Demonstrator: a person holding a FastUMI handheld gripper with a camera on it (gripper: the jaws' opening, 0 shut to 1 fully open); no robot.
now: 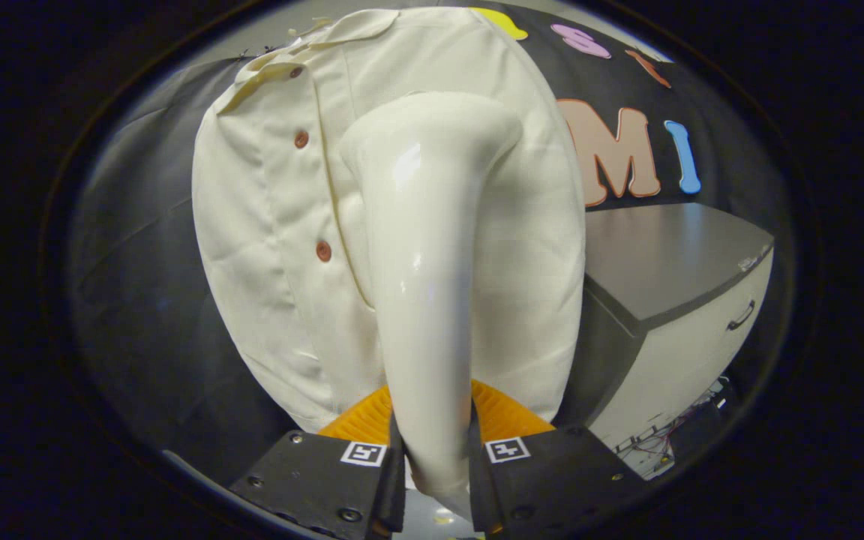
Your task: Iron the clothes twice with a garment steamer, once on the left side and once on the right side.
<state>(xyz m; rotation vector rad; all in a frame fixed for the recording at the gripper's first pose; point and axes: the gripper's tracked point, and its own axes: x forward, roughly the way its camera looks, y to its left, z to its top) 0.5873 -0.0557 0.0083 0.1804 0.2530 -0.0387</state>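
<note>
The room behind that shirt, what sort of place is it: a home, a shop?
Likely a staged recording booth: black cloth wall, a cabinet with loose wires, the shirt hung up. The gripper grips a steamer.

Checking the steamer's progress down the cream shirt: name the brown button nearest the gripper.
The lowest brown button, left of the glossy white steamer clamped in the gripper. The middle button and collar button sit farther up the cream shirt.

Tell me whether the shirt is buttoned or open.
Buttoned: the cream shirt hangs closed, brown buttons fastened beside the glossy white steamer the gripper clamps.
</note>
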